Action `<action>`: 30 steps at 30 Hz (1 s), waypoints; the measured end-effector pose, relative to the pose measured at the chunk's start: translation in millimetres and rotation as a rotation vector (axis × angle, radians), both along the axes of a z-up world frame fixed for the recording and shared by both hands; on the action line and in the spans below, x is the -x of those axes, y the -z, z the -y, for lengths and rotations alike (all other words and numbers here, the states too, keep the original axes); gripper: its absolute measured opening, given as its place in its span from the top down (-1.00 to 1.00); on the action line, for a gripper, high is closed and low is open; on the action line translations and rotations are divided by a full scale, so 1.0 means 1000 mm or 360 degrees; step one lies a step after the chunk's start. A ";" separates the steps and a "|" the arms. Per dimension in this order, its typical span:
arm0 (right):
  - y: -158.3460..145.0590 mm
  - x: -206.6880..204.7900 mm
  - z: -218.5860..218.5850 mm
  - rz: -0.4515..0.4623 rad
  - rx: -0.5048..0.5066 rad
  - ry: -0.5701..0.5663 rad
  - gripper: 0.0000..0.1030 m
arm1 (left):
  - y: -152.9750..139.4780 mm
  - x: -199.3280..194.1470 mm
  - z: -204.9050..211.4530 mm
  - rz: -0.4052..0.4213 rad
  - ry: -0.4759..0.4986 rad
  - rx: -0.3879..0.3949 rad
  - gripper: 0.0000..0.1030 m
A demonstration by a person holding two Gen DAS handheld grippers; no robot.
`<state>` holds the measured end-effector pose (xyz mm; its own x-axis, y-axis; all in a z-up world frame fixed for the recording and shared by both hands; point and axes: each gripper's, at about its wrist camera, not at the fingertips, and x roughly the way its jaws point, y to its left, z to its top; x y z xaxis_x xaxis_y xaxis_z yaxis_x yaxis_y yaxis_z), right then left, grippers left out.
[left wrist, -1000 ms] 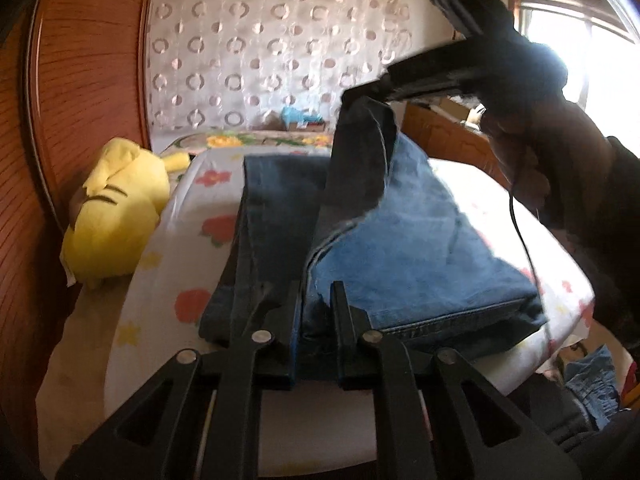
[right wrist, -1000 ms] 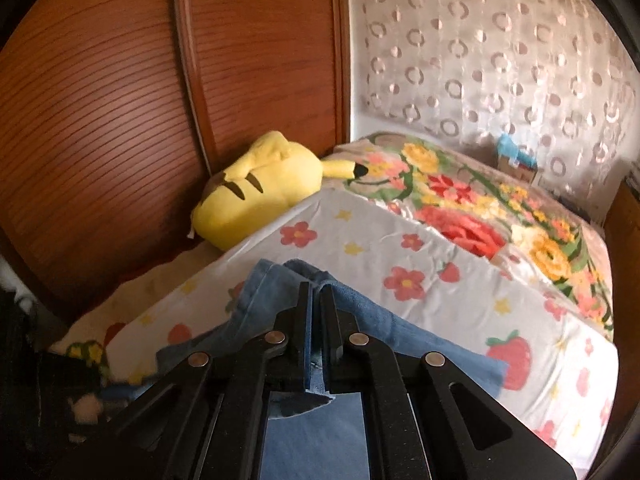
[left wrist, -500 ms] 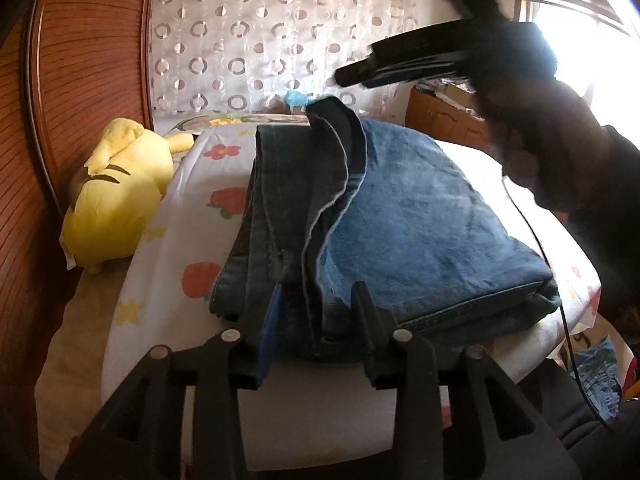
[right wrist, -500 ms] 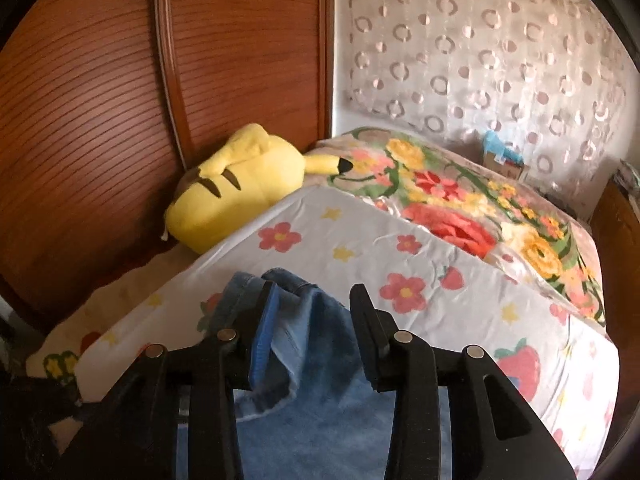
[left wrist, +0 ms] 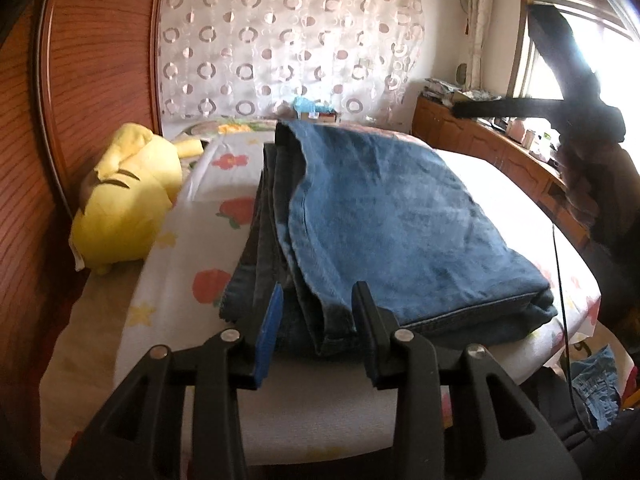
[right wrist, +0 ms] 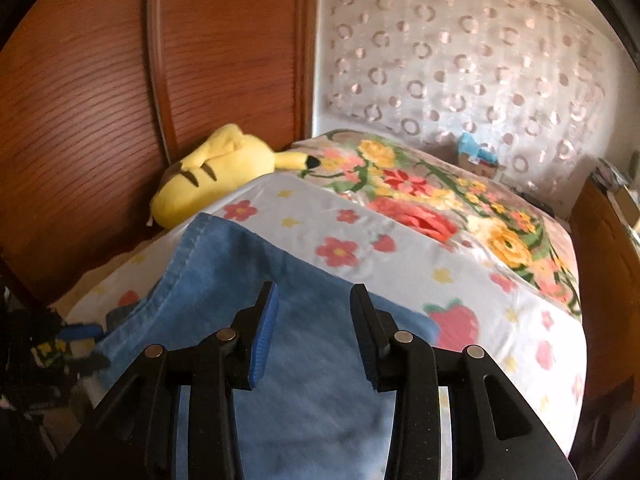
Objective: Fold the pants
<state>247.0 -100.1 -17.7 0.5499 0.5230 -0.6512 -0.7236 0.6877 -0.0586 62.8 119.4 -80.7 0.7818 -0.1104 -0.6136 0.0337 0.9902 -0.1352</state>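
The blue denim pants (left wrist: 384,216) lie folded in a stack on the flowered bed sheet (left wrist: 192,264). My left gripper (left wrist: 316,304) is open and empty, its jaws just in front of the near corner of the stack. My right gripper (right wrist: 314,312) is open and empty above the top layer of the pants (right wrist: 248,280). In the left wrist view the right gripper (left wrist: 516,106) is raised at the far right, clear of the cloth.
A yellow plush toy (left wrist: 124,196) lies at the bed's left edge against a wooden headboard (left wrist: 92,80). A flowered blanket (right wrist: 460,208) covers the far bed. A wooden cabinet (left wrist: 500,148) stands on the right. More denim (left wrist: 596,384) lies on the floor.
Both grippers opened and let go of the pants. The lifted layer dropped flat onto the stack. The right gripper rose and drew back to the right.
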 end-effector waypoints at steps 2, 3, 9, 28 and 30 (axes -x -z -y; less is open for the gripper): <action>-0.006 0.012 0.021 0.0018 -0.0024 0.0017 0.28 | -0.008 0.003 0.000 0.0031 0.0001 0.0002 0.32; -0.008 0.017 0.029 0.0028 -0.0026 0.0025 0.28 | -0.011 0.004 0.001 0.0046 0.0001 -0.0003 0.33; -0.017 0.044 0.069 0.0046 -0.0046 0.0101 0.18 | -0.029 0.002 0.014 0.0105 0.0029 -0.0004 0.32; 0.087 0.069 0.105 -0.0293 -0.0190 0.0297 -0.12 | 0.004 -0.022 0.084 -0.0041 0.0229 -0.0043 0.32; 0.093 0.068 0.102 -0.0315 -0.0198 0.0291 -0.13 | 0.008 -0.022 0.086 -0.0064 0.0237 -0.0047 0.32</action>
<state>179.5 -202.3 -110.4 0.5111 0.5095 -0.6922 -0.5758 0.8009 0.1644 84.8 33.5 -88.8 0.7329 -0.2047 -0.6488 0.1757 0.9783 -0.1102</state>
